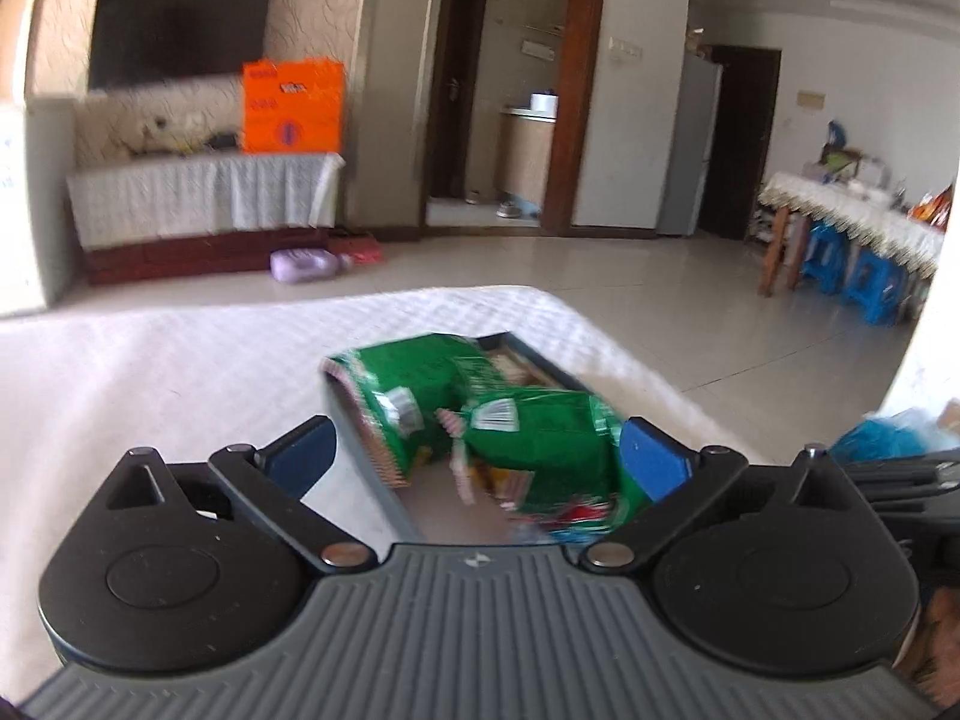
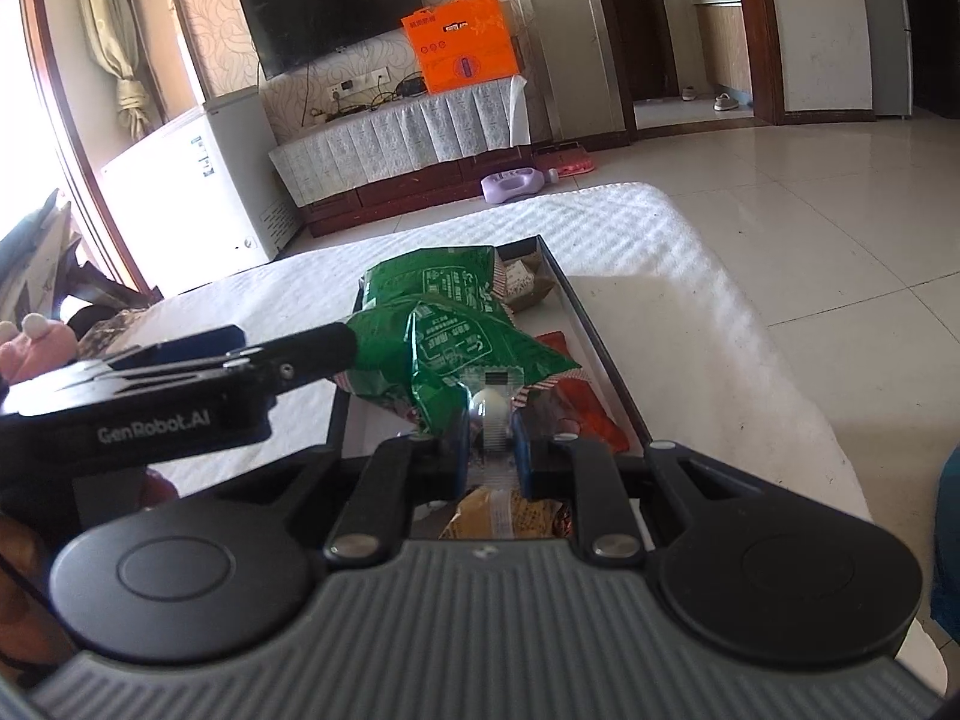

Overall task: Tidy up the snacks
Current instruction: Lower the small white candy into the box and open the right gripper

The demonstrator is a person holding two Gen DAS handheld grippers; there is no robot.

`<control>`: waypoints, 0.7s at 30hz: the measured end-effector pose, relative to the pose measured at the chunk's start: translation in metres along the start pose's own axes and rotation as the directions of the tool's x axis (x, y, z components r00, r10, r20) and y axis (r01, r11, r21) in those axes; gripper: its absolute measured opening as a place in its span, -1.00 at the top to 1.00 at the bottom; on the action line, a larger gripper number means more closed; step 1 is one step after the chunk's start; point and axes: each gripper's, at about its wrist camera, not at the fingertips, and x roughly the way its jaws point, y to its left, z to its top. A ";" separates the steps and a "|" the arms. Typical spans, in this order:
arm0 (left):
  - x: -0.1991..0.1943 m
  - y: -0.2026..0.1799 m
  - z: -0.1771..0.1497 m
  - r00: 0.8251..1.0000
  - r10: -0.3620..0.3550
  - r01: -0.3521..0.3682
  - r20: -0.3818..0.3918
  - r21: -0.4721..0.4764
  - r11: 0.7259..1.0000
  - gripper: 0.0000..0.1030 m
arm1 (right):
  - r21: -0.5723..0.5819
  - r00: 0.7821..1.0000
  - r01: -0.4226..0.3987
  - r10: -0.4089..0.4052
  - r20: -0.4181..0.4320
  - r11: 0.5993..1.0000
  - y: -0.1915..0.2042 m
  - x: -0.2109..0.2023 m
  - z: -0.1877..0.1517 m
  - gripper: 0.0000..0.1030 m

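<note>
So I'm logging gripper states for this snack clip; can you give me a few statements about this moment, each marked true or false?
1. The right hand-held gripper is shut on a green snack packet. True.
2. The left hand-held gripper is clamped on a packet. False: its fingers are spread wide, with green packets between them ungripped.
3. The green packets sit over a dark-rimmed tray. True.
4. The tray rests on the tiled floor. False: it lies on the white cloth.
5. The box beside the television is blue. False: it is orange.
</note>
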 end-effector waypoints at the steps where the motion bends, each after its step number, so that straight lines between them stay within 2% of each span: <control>1: -0.003 0.001 -0.001 1.000 0.015 -0.015 0.001 0.006 1.000 -1.00 | -0.006 1.000 -0.001 0.001 -0.010 1.000 0.001 0.000 -0.001 0.64; 5: -0.013 0.009 0.001 0.999 0.040 -0.040 0.002 -0.001 0.999 -1.00 | -0.032 0.999 -0.025 0.024 -0.036 0.999 0.009 0.002 -0.006 0.64; 9: -0.020 0.010 0.000 0.998 0.066 -0.066 0.009 0.001 0.998 -1.00 | -0.047 0.999 -0.004 0.002 -0.050 0.999 0.012 0.018 0.000 0.64; 14: -0.022 0.019 -0.001 0.997 0.068 -0.070 -0.024 -0.082 0.994 -1.00 | -0.028 0.999 0.013 -0.014 -0.051 1.000 0.007 0.027 0.003 0.64; 17: -0.024 0.022 -0.003 0.992 0.118 -0.122 -0.046 -0.108 0.987 -1.00 | -0.044 0.999 0.008 -0.010 -0.038 0.999 0.012 0.015 -0.002 0.64; 21: -0.036 0.019 -0.006 0.980 0.192 -0.196 -0.050 -0.092 0.976 -1.00 | -0.071 0.998 0.011 -0.016 -0.061 0.997 0.019 0.005 -0.011 0.64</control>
